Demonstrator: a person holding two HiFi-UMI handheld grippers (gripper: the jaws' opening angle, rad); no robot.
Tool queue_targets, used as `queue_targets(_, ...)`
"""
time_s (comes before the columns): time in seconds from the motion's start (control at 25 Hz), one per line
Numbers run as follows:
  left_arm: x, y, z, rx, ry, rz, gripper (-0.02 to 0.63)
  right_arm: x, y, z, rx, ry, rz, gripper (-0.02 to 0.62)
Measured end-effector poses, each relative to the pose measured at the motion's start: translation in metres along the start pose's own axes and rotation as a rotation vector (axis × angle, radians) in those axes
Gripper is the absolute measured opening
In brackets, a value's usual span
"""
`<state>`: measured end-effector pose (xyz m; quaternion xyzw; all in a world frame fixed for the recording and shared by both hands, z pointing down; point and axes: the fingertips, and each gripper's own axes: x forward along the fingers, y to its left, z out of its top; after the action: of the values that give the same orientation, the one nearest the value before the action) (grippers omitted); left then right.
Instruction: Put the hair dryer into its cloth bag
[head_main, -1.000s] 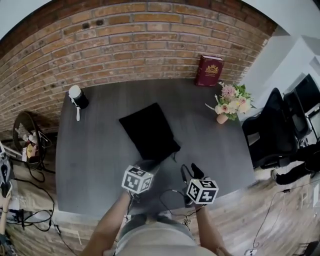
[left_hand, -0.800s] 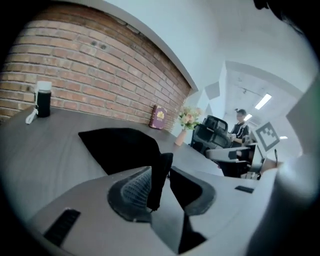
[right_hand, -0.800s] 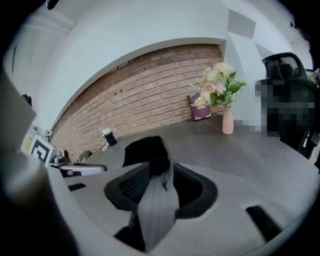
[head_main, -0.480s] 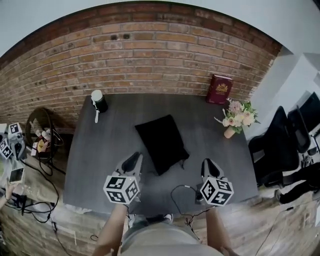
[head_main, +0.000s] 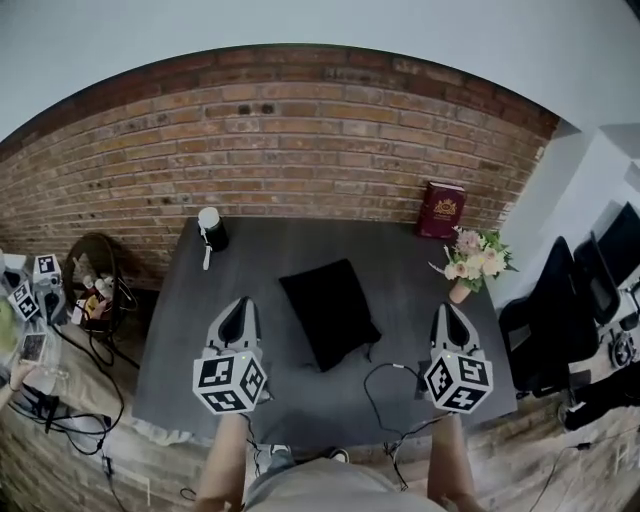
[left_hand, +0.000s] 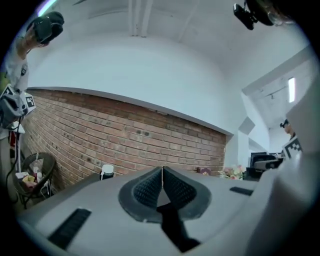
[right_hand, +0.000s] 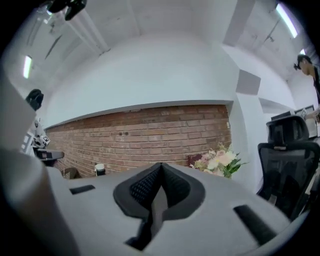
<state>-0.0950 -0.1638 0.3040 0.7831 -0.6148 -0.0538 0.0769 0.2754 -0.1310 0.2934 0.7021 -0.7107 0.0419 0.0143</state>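
The black cloth bag lies bulging in the middle of the grey table. A black cord runs from its near end over the table's front edge. The hair dryer itself is not seen. My left gripper hovers left of the bag, pointing level toward the wall. In the left gripper view its jaws have just closed together, with nothing between them. My right gripper hovers right of the bag. Its jaws have just closed too and hold nothing.
A black bottle with a white cap stands at the table's far left corner. A red book leans on the brick wall, with a small vase of flowers near it. A black office chair is to the right, and a wire basket and cables to the left.
Both grippers rose from the table's front edge, turned level and apart, and their jaws closed. The view tilted up toward the wall. The bag stayed put.
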Motion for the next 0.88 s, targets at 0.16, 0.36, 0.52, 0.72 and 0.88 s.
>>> queue_targets(0.16,0.001,0.006,0.003,0.012,0.003,0.012,0.009,-0.002,-0.005,0.002,-0.05,0.016,-0.04,-0.002)
queue_targets(0.36,0.003,0.007,0.001,-0.001,0.018,-0.002,0.009,-0.008,-0.007,-0.003,-0.005,0.012,-0.055,-0.002)
queue_targets(0.52,0.004,0.005,0.0,-0.005,0.019,-0.018,0.009,-0.01,-0.004,-0.005,0.032,0.002,-0.031,0.0)
queue_targets(0.72,0.004,0.006,0.0,-0.001,0.029,-0.024,0.009,-0.011,-0.001,-0.009,0.003,0.015,-0.035,0.0)
queue_targets(0.88,0.003,0.006,-0.003,-0.004,0.038,-0.023,0.009,-0.012,-0.002,-0.016,0.024,0.031,-0.036,0.0)
